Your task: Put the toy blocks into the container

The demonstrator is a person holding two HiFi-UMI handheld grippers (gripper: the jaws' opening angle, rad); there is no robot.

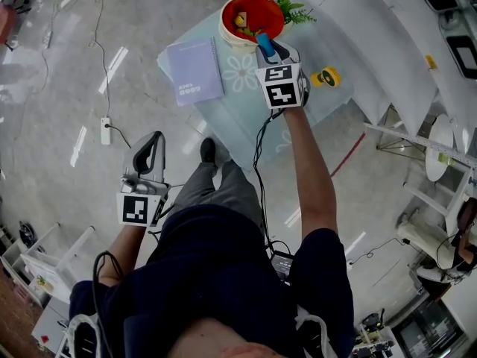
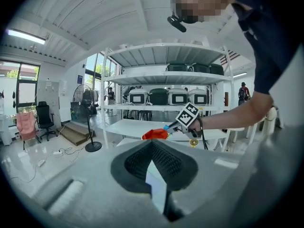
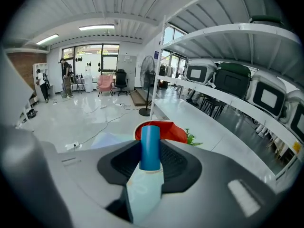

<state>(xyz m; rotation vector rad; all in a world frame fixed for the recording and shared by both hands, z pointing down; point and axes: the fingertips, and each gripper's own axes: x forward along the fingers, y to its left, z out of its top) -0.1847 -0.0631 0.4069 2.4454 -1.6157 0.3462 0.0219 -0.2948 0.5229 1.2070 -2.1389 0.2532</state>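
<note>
My right gripper (image 1: 267, 48) is shut on a blue cylinder block (image 1: 265, 45), held just over the near rim of the red container (image 1: 257, 12). The container stands on the glass table (image 1: 237, 114) and has some small blocks (image 1: 242, 22) inside. In the right gripper view the blue cylinder (image 3: 150, 147) stands upright between the pads of my right gripper (image 3: 150, 152), with the red container (image 3: 172, 131) right behind it. My left gripper (image 1: 153, 146) hangs low at my left side, away from the table. Its jaws meet at the tips with nothing in them (image 2: 152, 144).
A purple notebook (image 1: 195, 71) lies on the table's left part. A yellow-and-black roll (image 1: 326, 77) sits at its right edge, and a green plant (image 1: 292, 9) stands behind the container. A power strip (image 1: 106, 130) and cables lie on the floor. White shelving curves along the right.
</note>
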